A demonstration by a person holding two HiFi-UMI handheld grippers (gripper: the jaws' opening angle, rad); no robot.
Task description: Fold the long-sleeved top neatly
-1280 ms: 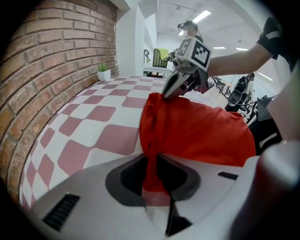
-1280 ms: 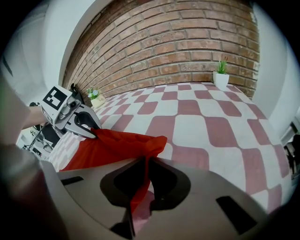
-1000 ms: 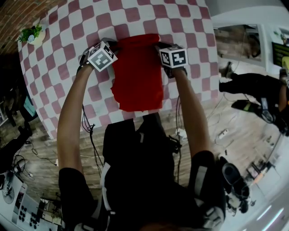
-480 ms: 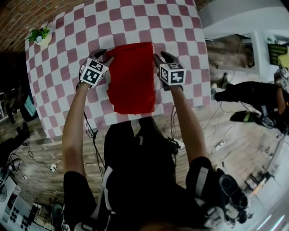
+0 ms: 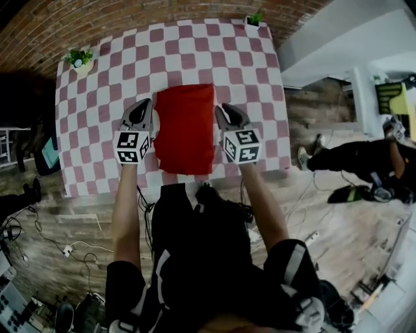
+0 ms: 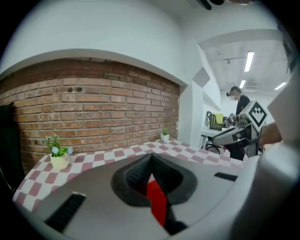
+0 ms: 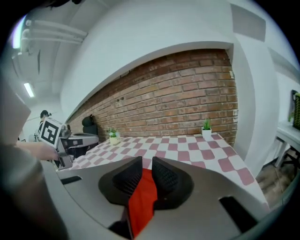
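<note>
The red long-sleeved top (image 5: 185, 129) lies flat as a folded rectangle in the middle of the checked table (image 5: 97, 130). My left gripper (image 5: 144, 107) hovers just off its left edge and my right gripper (image 5: 224, 110) just off its right edge, both raised above the cloth. The left gripper (image 6: 151, 157) has just been closing: its pads meet, nothing is between them, and red shows only below through the gap behind the pads. The right gripper (image 7: 146, 164) has also been closing. A narrow slit stays between its pads, and the top shows red through it.
A brick wall runs behind the table. One small potted plant (image 5: 79, 60) stands at the far left corner, another (image 5: 253, 19) at the far right. A person (image 5: 351, 159) stands on the wooden floor to the right. Cables lie on the floor near me.
Both grippers left the top's far corners, opened, rose and drew back beside its long edges. Their jaws have since closed up. The top stays flat on the table.
</note>
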